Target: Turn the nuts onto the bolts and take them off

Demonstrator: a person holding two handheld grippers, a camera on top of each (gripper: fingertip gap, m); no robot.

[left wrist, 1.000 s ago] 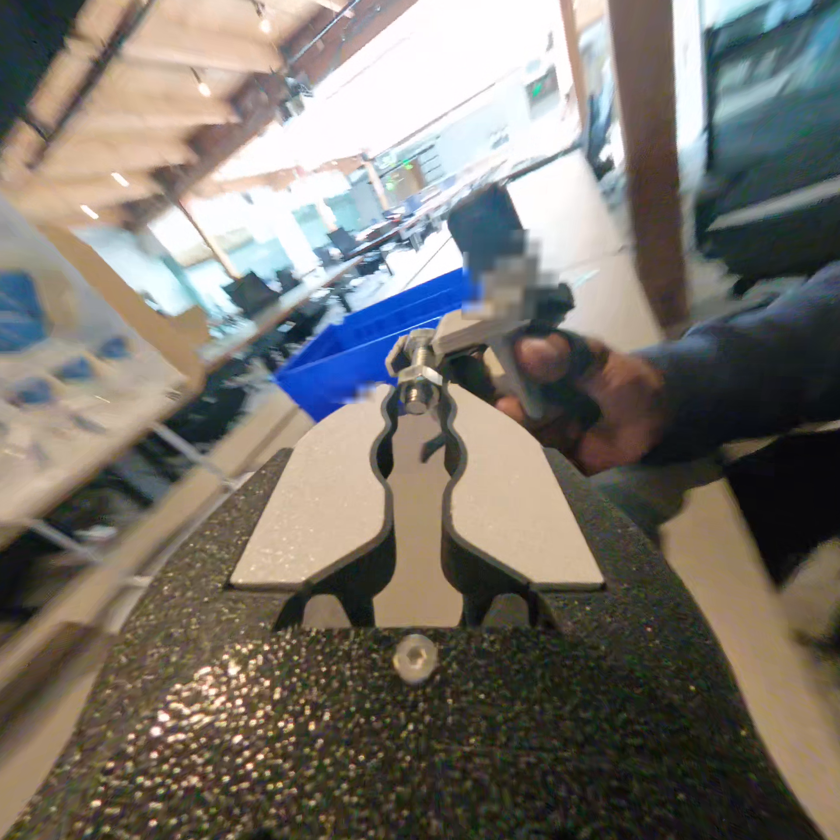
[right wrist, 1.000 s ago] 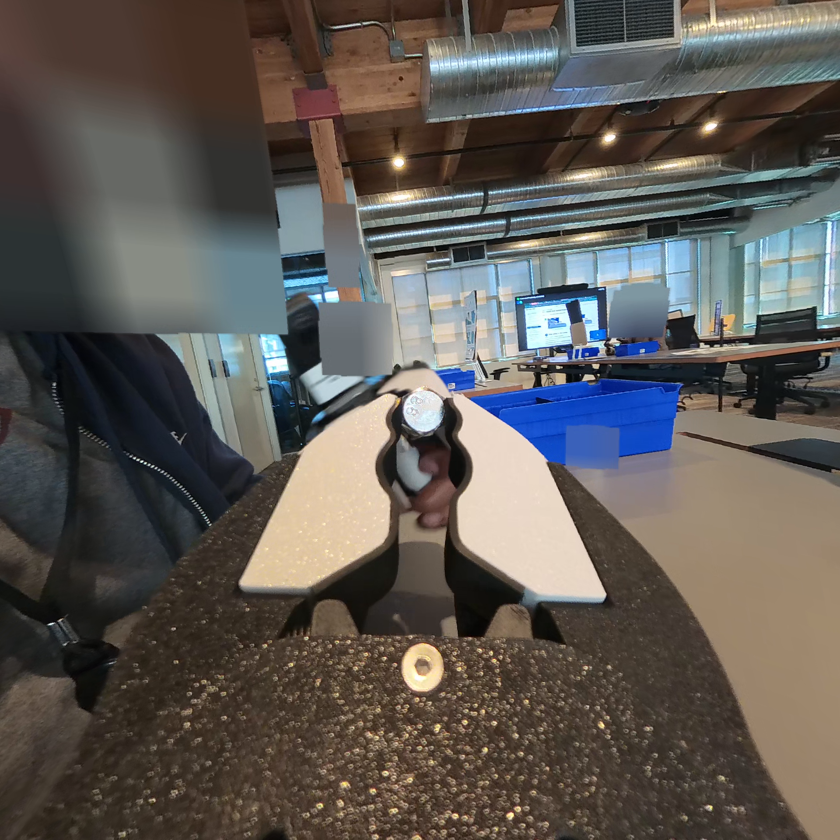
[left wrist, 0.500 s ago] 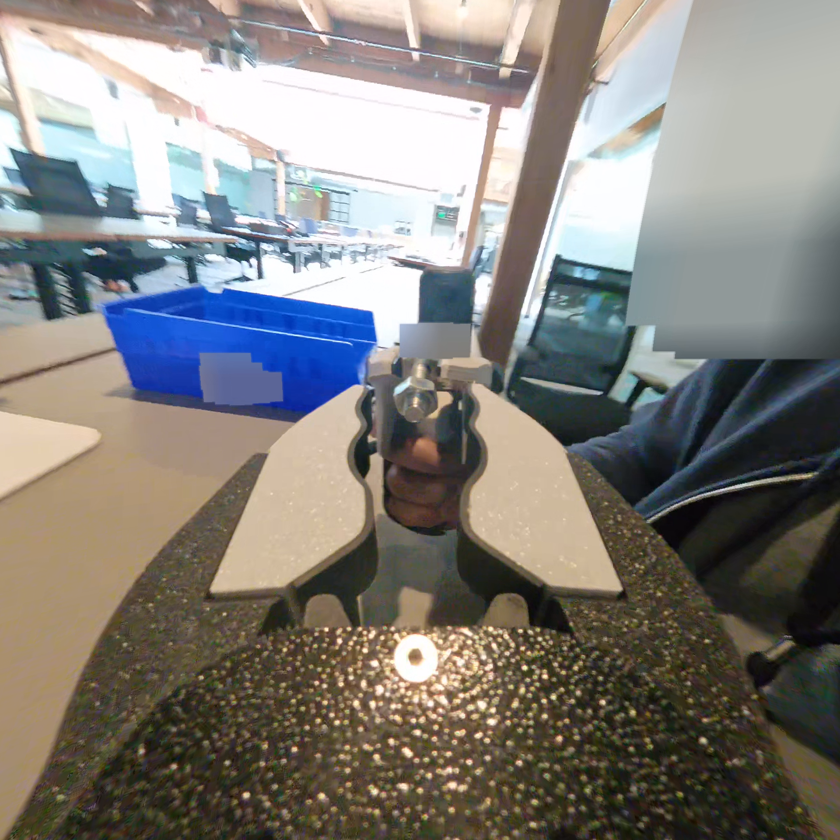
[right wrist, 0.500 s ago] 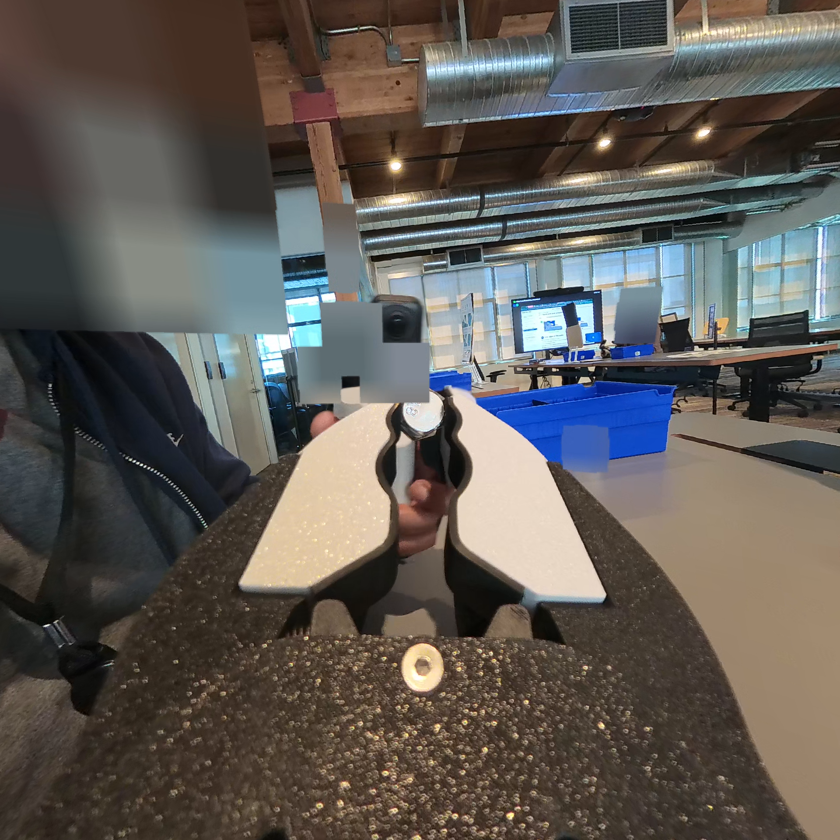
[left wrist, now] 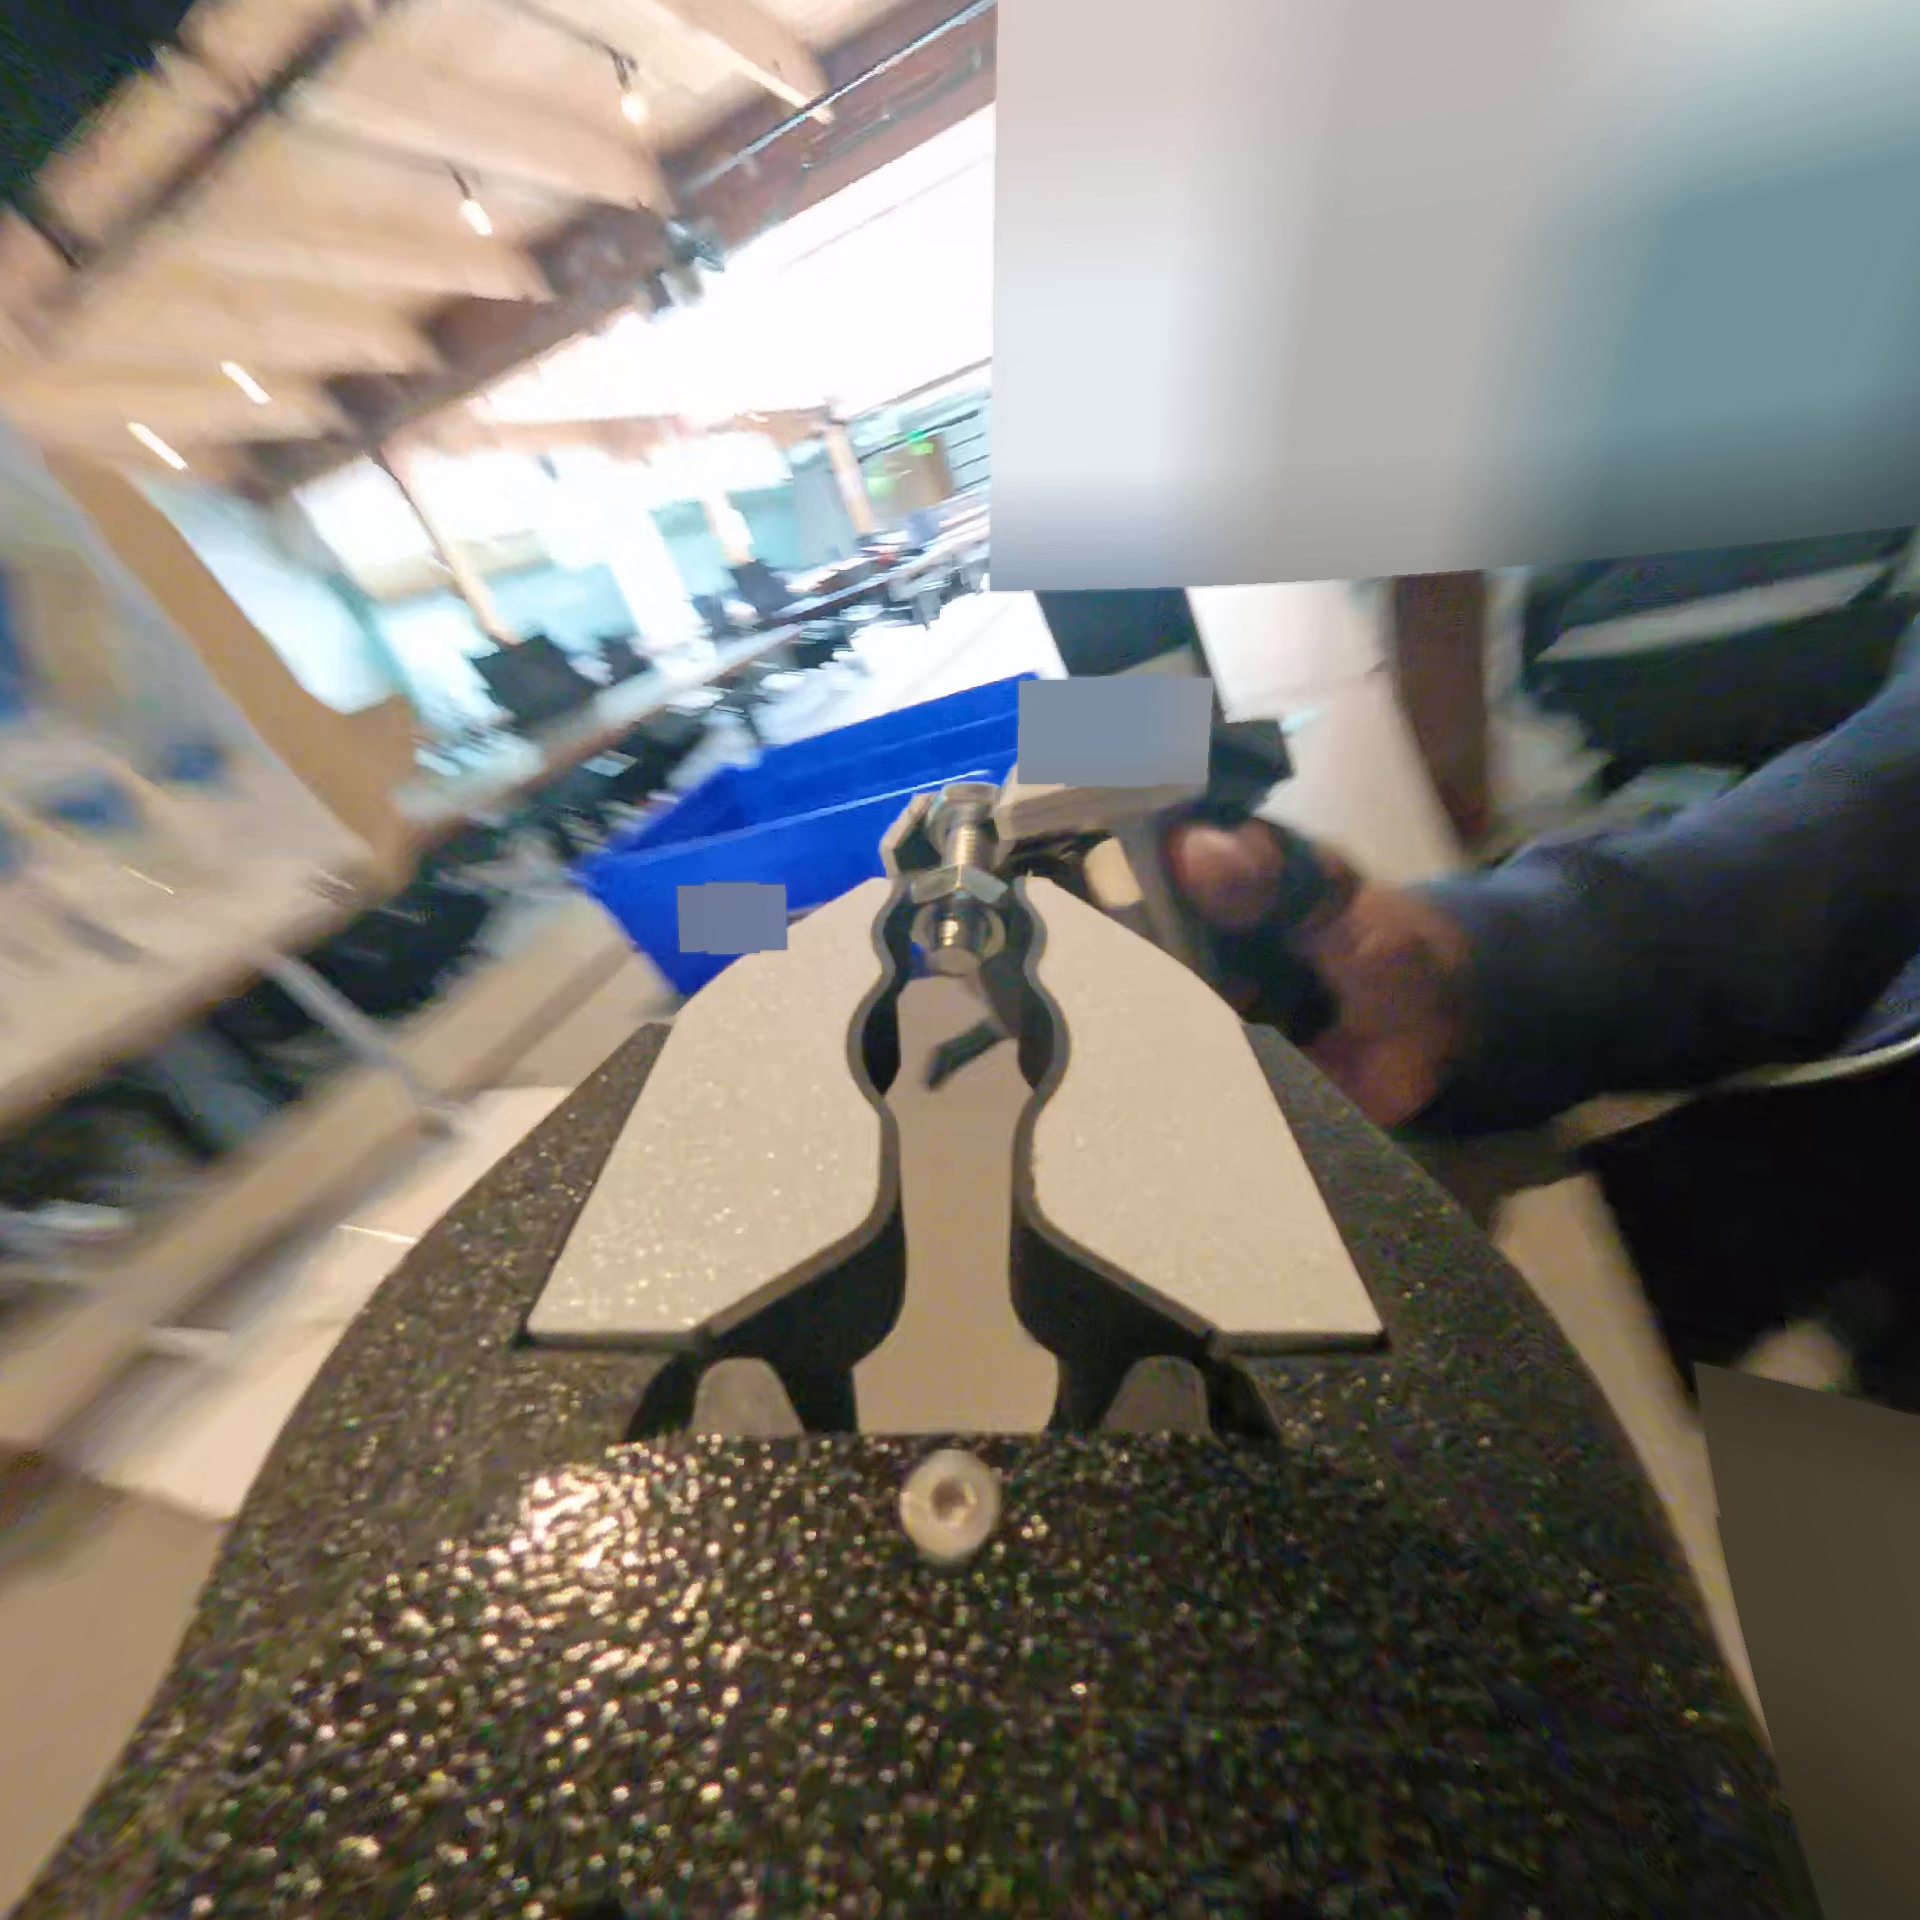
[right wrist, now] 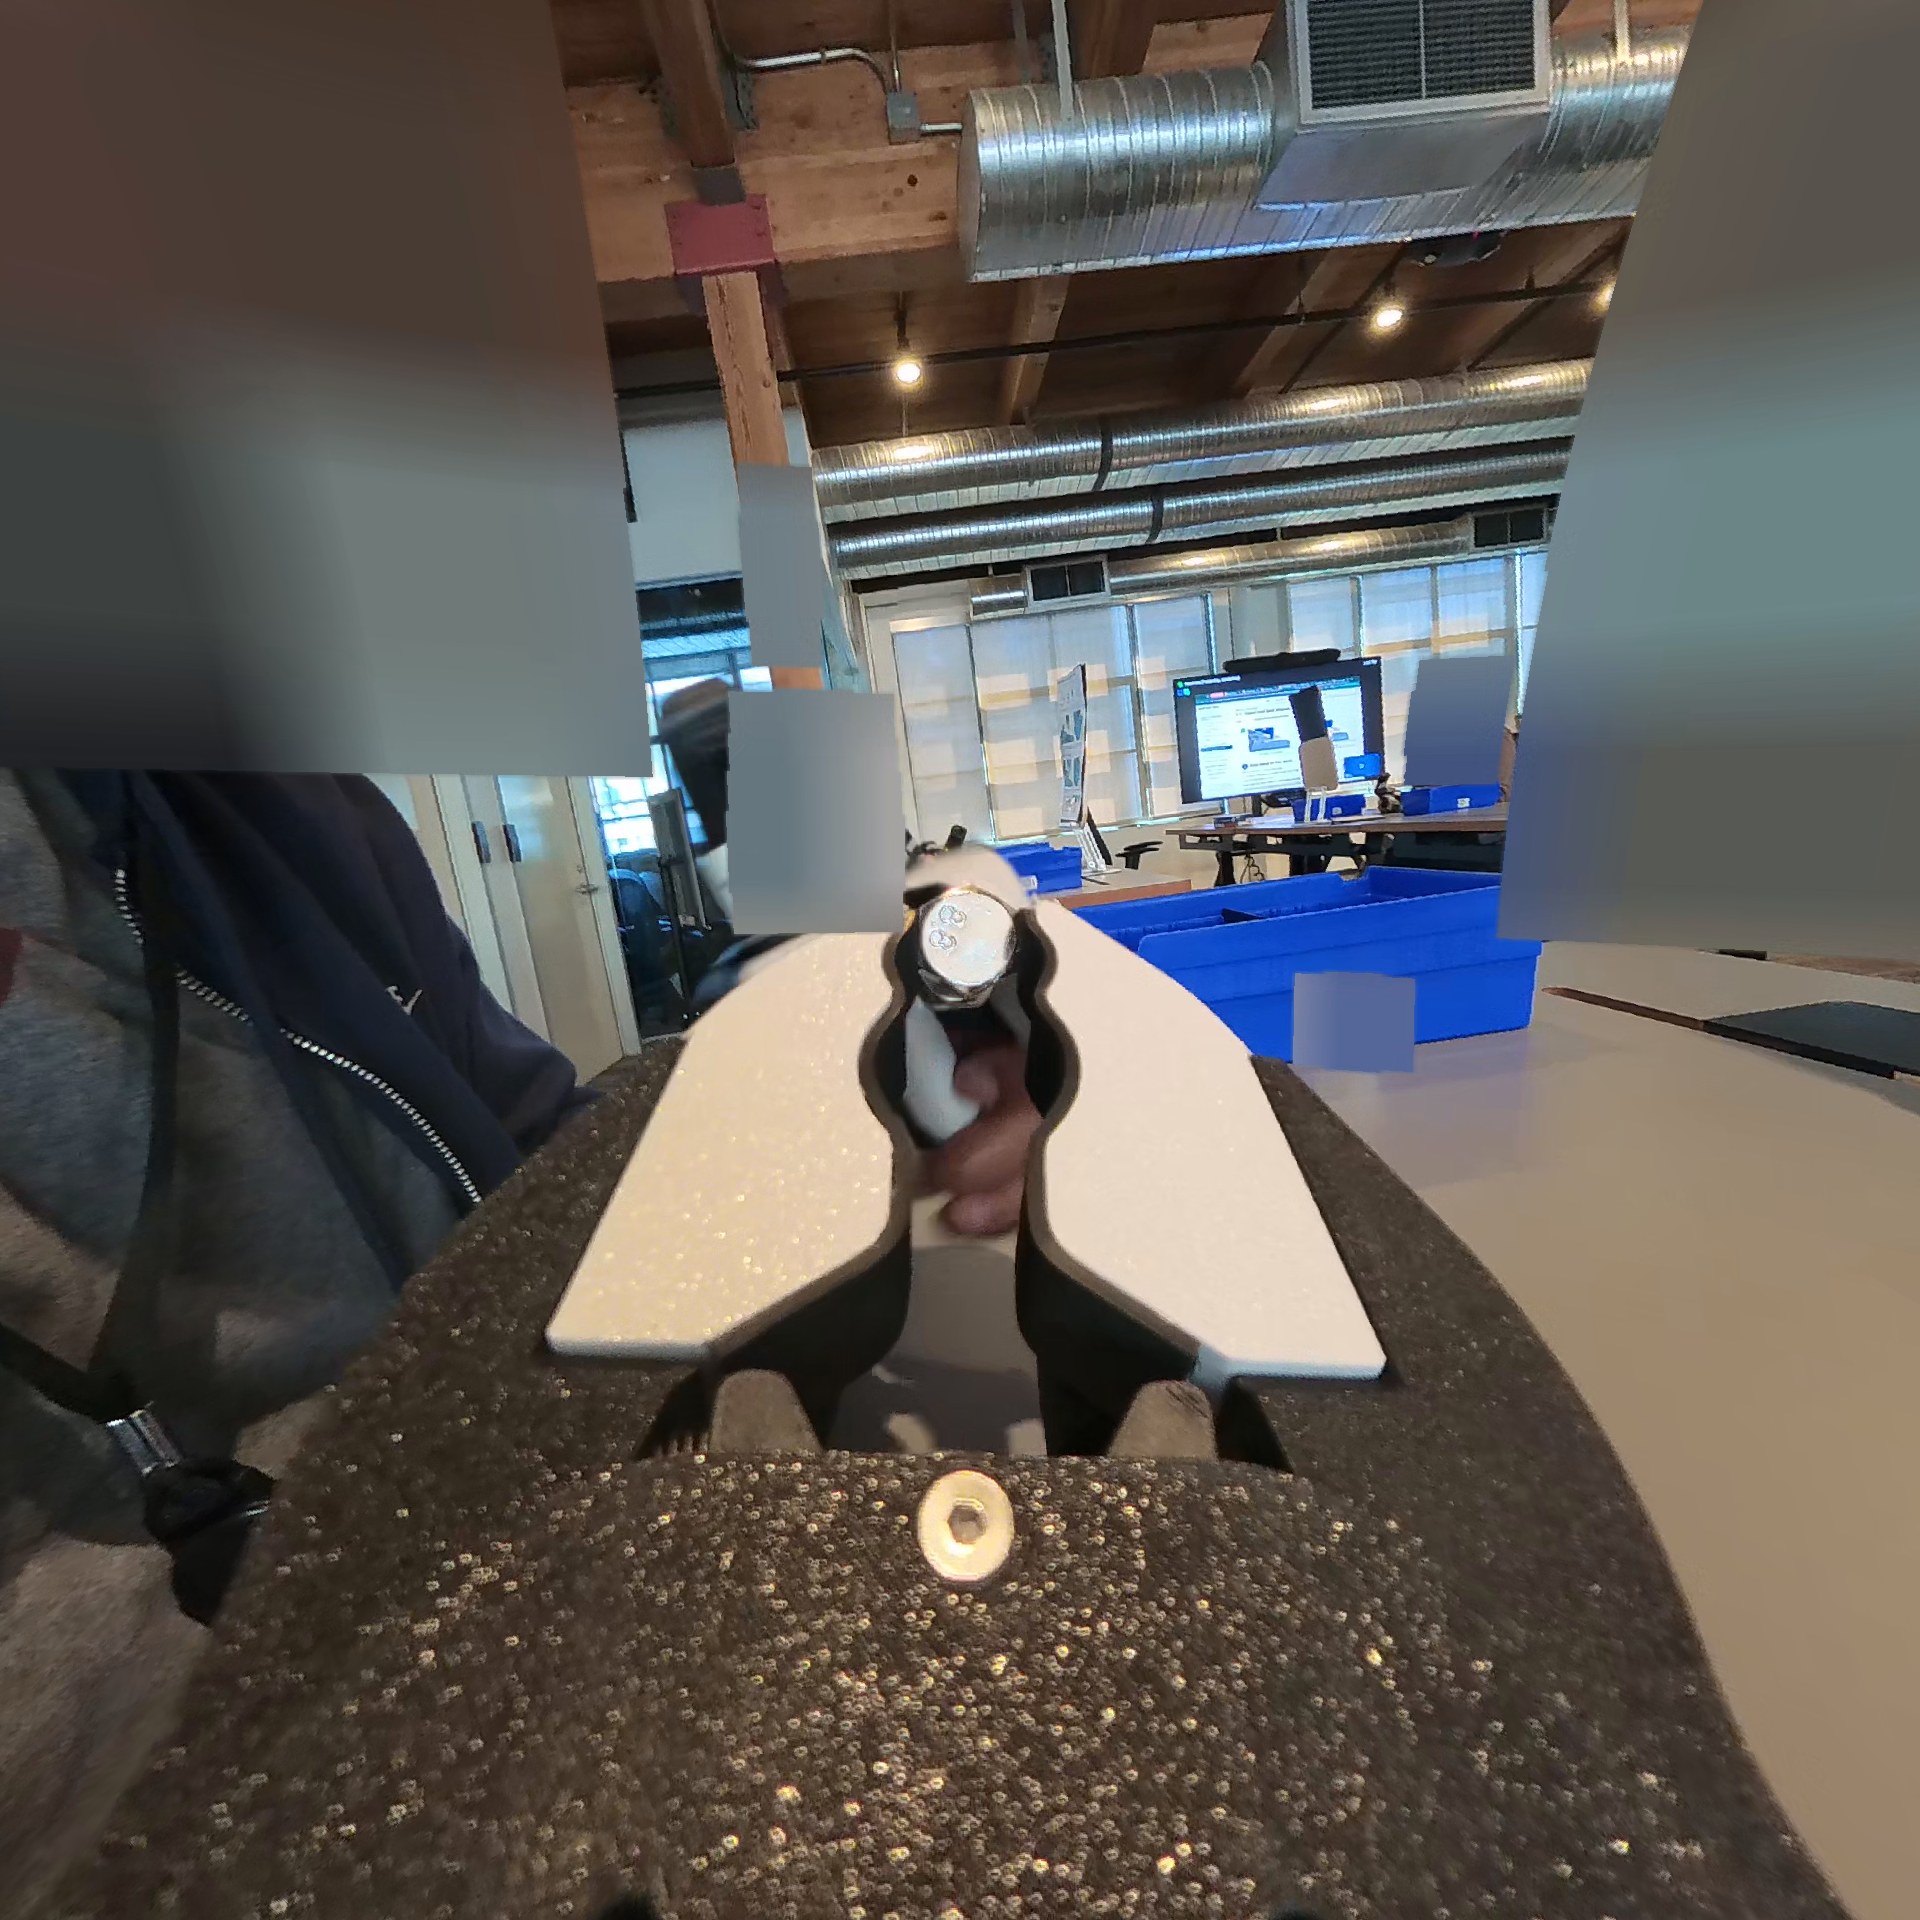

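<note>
Both tools meet at one silver bolt [left wrist: 961, 842], held in the air above the pale table [right wrist: 1662, 1195], on the near side of the blue bin [left wrist: 831, 821]. The left gripper [left wrist: 956, 914] has its fingertips drawn in around the nut [left wrist: 954, 886], which sits partway along the threaded shank, with the shank's end poking out toward the camera. The jaws look clamped on that nut, though the view is smeared and tilted.

From the other side, the right gripper [right wrist: 961, 951] is closed tight on the bolt's hex head [right wrist: 961, 951], which faces the lens between the white fingers [right wrist: 1132, 1122]. In the left wrist view the right gripper shows beyond the bolt, gripped by a hand [left wrist: 1340, 966] in a dark blue sleeve [left wrist: 1683, 894].

Behind the bolt in the right wrist view, a finger or two of the other hand [right wrist: 987, 1153] shows through the gap. The blue bin [right wrist: 1351, 935] stands on the table beyond the bolt, to its right, with a lit monitor [right wrist: 1278, 727] farther back.
</note>
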